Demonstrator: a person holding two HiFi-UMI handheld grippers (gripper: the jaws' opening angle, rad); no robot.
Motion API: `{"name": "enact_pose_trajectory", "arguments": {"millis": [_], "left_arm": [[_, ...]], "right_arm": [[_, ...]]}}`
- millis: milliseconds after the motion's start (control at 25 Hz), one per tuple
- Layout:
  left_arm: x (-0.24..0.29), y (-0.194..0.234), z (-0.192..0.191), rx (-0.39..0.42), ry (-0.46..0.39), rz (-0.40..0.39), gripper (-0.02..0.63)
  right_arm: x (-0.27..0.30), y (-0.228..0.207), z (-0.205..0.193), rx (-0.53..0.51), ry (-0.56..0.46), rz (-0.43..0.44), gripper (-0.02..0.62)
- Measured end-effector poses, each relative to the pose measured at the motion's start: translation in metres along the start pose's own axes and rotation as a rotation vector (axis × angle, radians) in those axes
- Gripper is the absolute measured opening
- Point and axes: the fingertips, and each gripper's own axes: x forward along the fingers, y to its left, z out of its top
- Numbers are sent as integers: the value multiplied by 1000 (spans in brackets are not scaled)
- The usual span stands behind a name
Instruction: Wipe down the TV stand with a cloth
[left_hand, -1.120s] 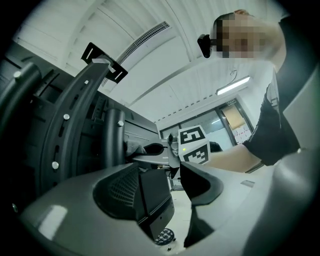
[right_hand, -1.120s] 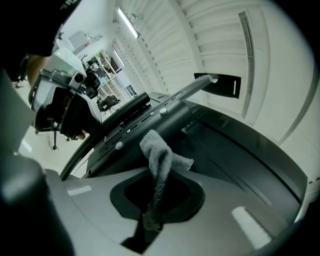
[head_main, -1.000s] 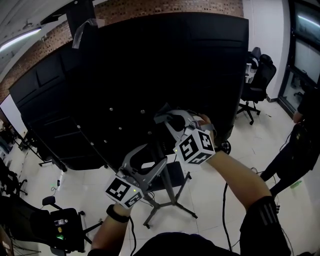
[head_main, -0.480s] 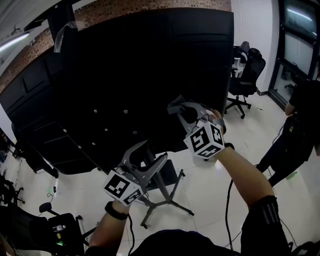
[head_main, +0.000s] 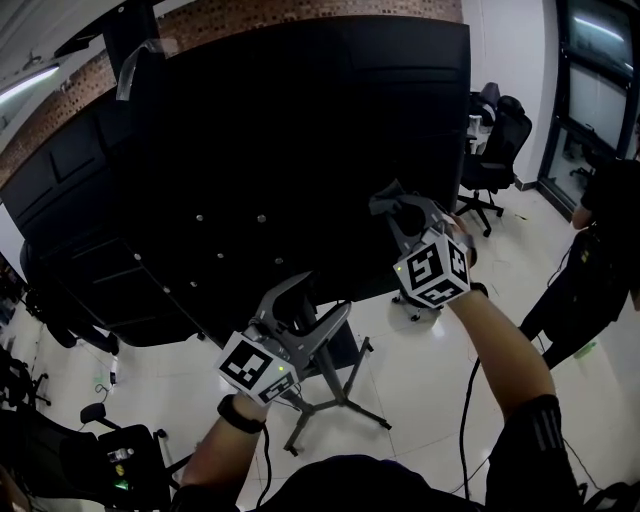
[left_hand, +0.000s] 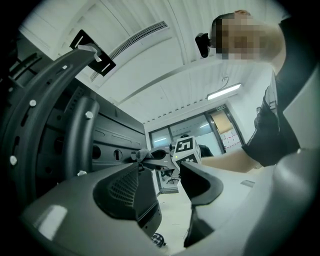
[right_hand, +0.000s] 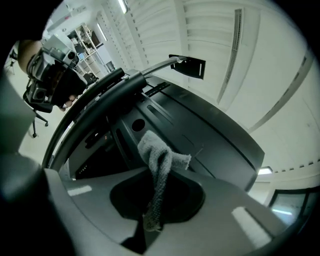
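okay, right tool (right_hand: 150, 222) first: it's clenched hard on the grey cloth (right_hand: 159, 162). the pinched end sits deep between the jaws, and the free end stands up out of them in a loose twisted knot. nothing else is in that grip.

straight ahead of the knot is the dark back panel (right_hand: 200, 130) of the tv stand (head_main: 280, 150), with round holes and ribs filling the right gripper view. the cloth looks very near that surface, but i can't tell whether it's actually touching.

over to the left tool (left_hand: 170, 192): its jaws are spread apart with only air between them, so it's released and carrying nothing. from the head view it hangs lower, down by the stand's post, while the right one is raised at the panel's lower right edge.

so the right hand is the nearer one, and the surface to wipe lies up and forward of it. the stand's long line runs from that big panel down the post to the splayed legs (head_main: 335, 400) on the pale floor (head_main: 420, 370).

my read is that the wipe calls for pushing the cloth forward onto the panel and sweeping it across.

off to the right there's an office chair (head_main: 495, 160), and a person (head_main: 600, 260) stands well apart.
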Motion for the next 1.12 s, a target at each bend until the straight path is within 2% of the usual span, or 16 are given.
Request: {"name": "enact_pose_trajectory", "arguments": {"millis": [160, 320, 440, 760, 1120], "left_arm": [[-15, 5, 1, -13, -6, 0, 283], [-40, 16, 9, -11, -20, 8, 284], [-66, 30, 16, -9, -32, 20, 284], [-161, 73, 46, 21, -69, 73, 284], [-285, 138, 66, 44, -86, 177, 282]], "right_arm": [[-12, -1, 21, 28, -28, -24, 25], [-24, 7, 64, 55, -101, -20, 25], [-27, 21, 101, 33, -134, -26, 25], [-25, 83, 231, -88, -214, -1, 25], [15, 186, 375, -169, -336, 65, 25]]}}
